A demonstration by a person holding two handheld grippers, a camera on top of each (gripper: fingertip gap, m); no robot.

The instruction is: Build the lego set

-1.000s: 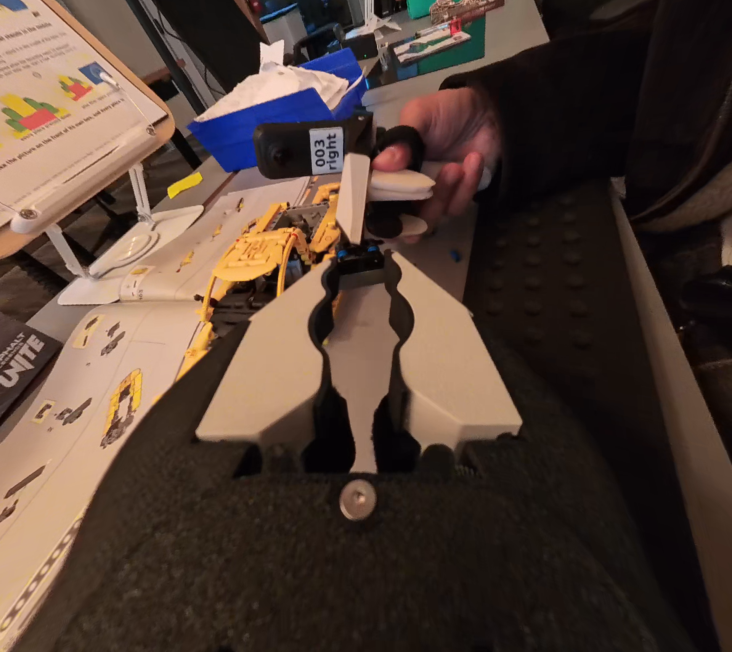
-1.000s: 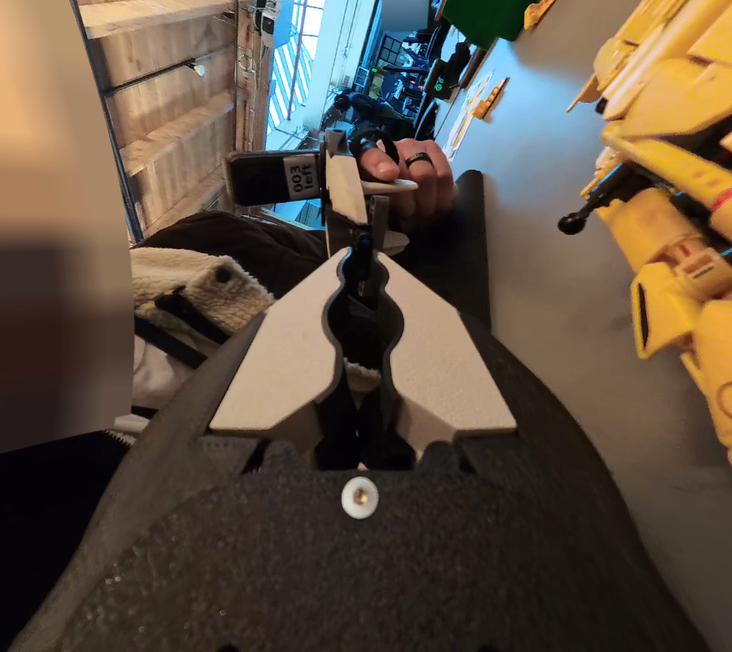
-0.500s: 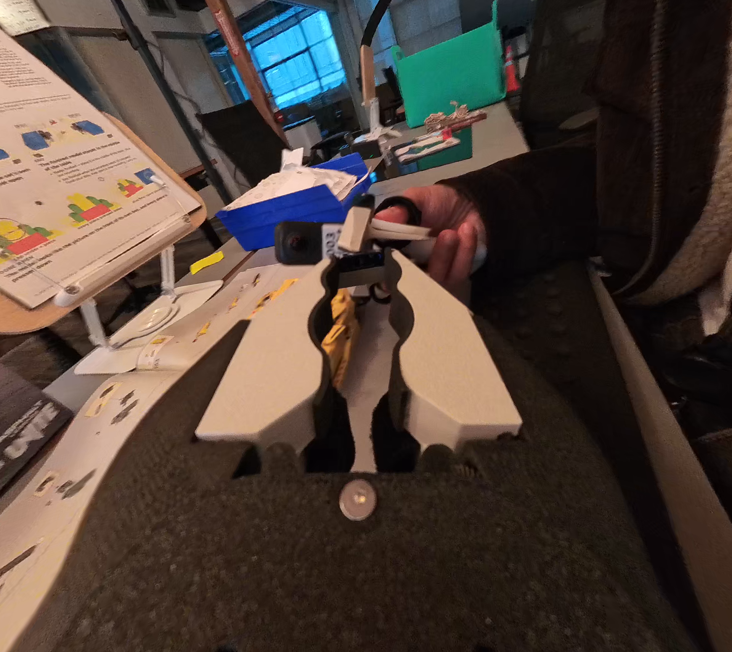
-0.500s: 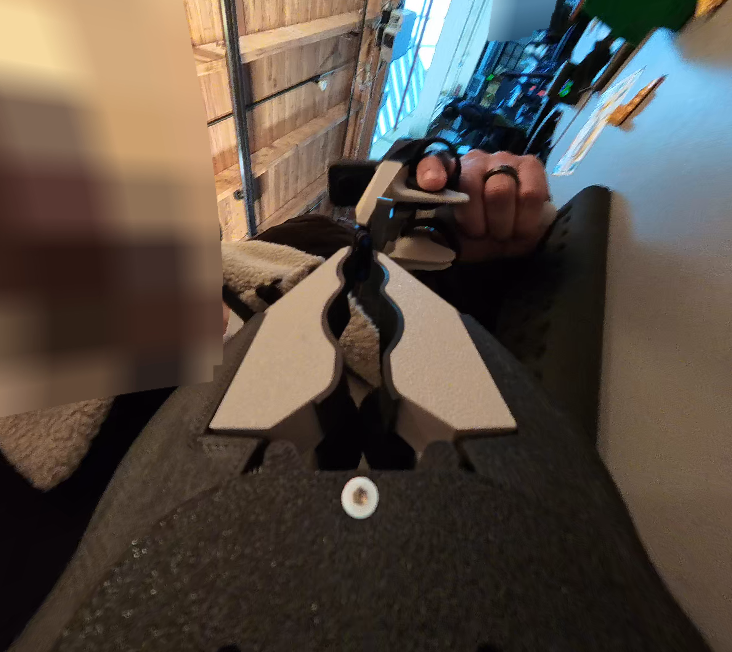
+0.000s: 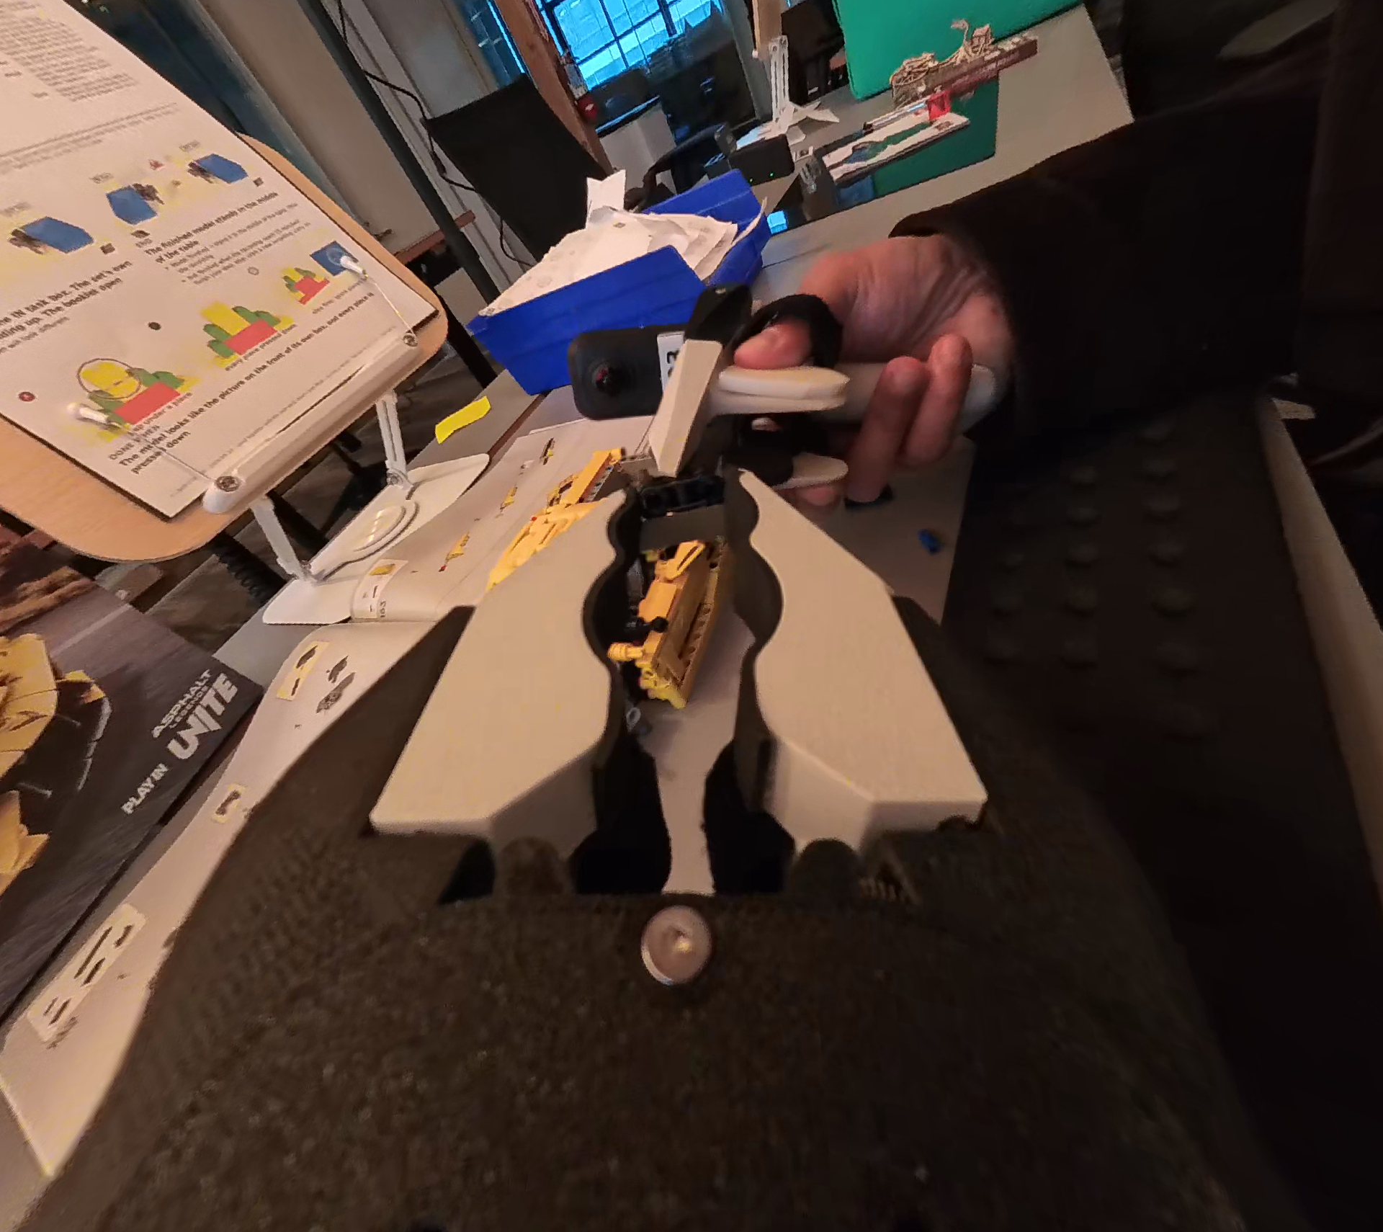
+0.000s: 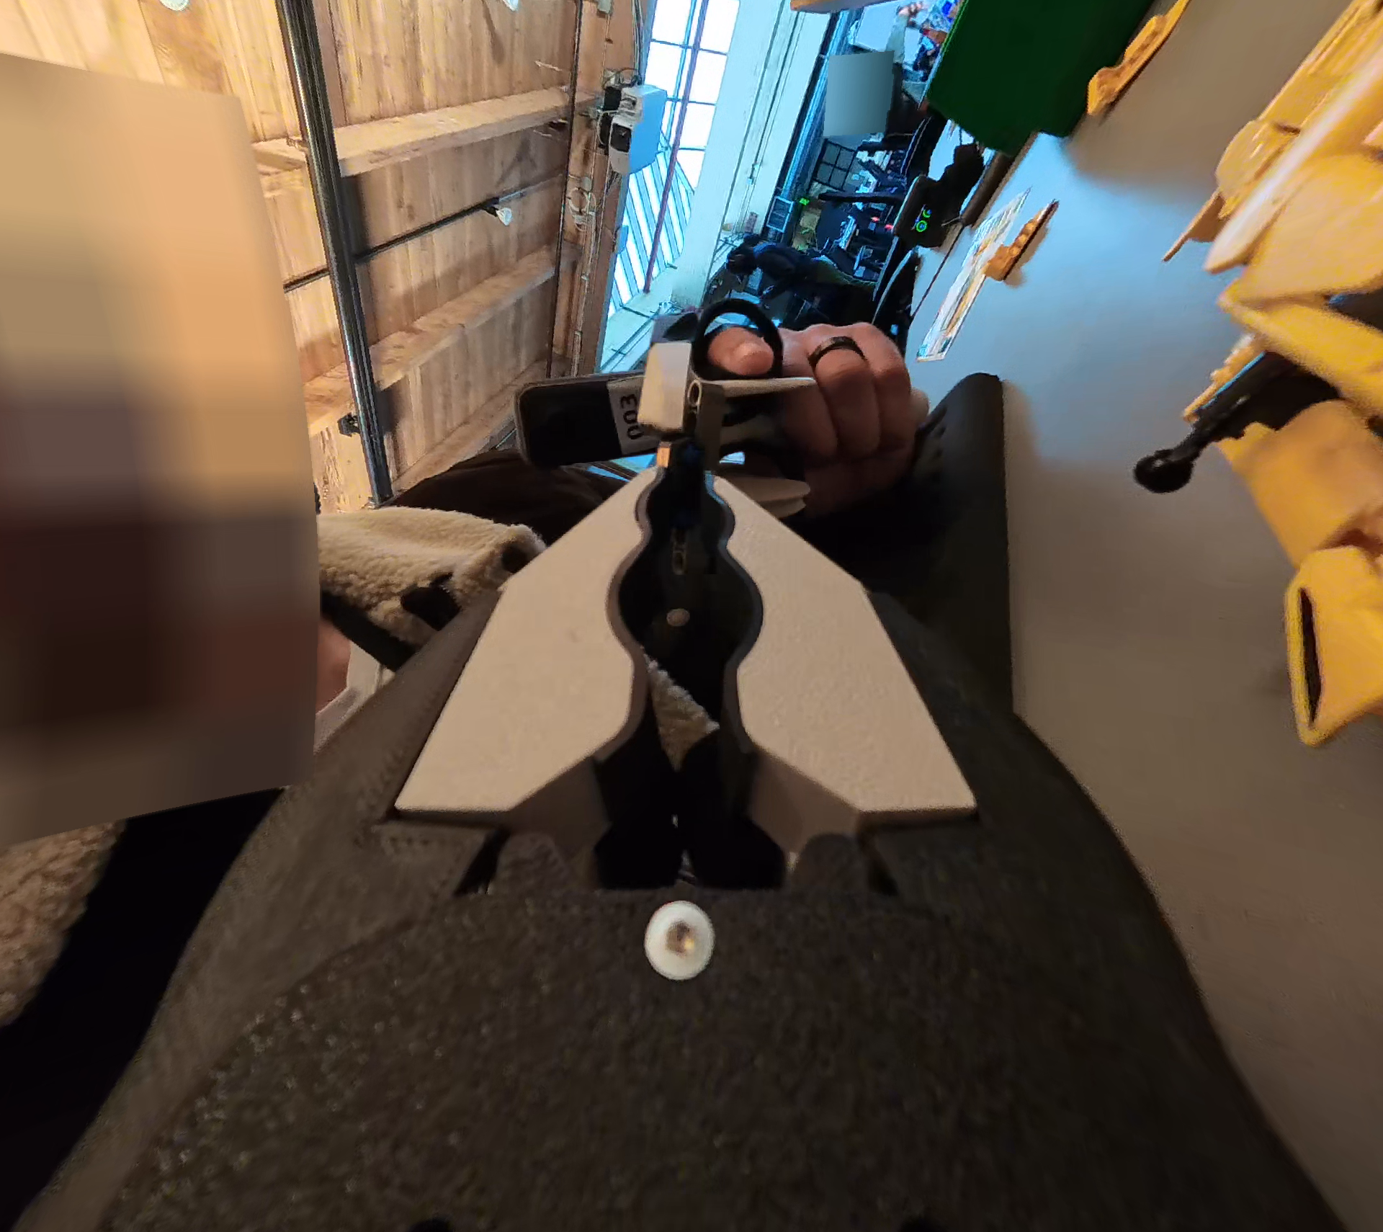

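My left gripper (image 5: 682, 498) is shut on a small black lego piece with blue pins (image 5: 685, 494) and holds it in the air above the table. My right gripper (image 6: 681, 485) meets it tip to tip, and its jaws are closed on the same black and blue piece (image 6: 685, 459). In the left wrist view the right gripper (image 5: 677, 447) comes down onto the piece from above. In the right wrist view the left gripper (image 6: 673, 417) sits just beyond my fingertips. The yellow lego model (image 5: 677, 620) lies on the table behind the piece. It also shows in the right wrist view (image 6: 1310, 373).
An instruction sheet on a stand (image 5: 187, 298) is at the left, with an open booklet (image 5: 449, 560) below it. A blue bin with crumpled paper (image 5: 621, 298) stands behind. A dark studded mat (image 5: 1122, 597) lies at the right, with a small blue piece (image 5: 928, 541) beside it. The grippers are tip to tip, or close to it.
Both grippers stayed joined at the black piece. The left view tipped up, then back down. The right view swung away from the yellow model and then back to it.
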